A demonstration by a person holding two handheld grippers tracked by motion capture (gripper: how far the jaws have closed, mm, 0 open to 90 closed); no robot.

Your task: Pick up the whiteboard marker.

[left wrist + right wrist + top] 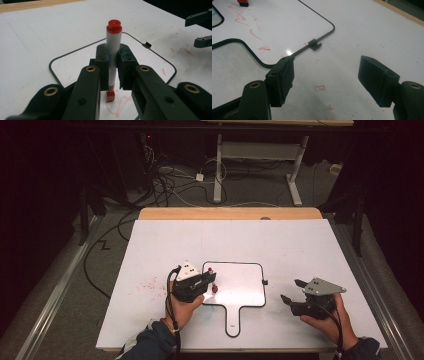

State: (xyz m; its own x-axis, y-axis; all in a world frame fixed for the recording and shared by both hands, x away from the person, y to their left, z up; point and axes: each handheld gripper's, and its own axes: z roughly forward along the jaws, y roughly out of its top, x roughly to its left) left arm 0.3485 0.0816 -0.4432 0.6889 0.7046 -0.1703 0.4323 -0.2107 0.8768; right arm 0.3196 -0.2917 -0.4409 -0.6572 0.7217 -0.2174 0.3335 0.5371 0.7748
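Note:
A small handled whiteboard (242, 285) with a thin black frame lies flat in the middle of the table. My left gripper (211, 279) hovers over its left side, shut on a marker (113, 45). The marker has a white barrel and red ends and stands upright. Its red lower tip (110, 96) rests on the whiteboard (75, 62) beside red scribbles. To the right of the board, my right gripper (291, 290) is open and holds nothing. In the right gripper view, the right gripper (327, 77) spreads wide above the table near the frame's small clip (315, 44).
The white tabletop (225, 240) has faint red smudges (150, 285) left of the board and a wooden strip (230, 213) along its far edge. Cables and another desk's legs (218, 170) are on the floor beyond. The other gripper's jaws stand at the upper right of the left gripper view.

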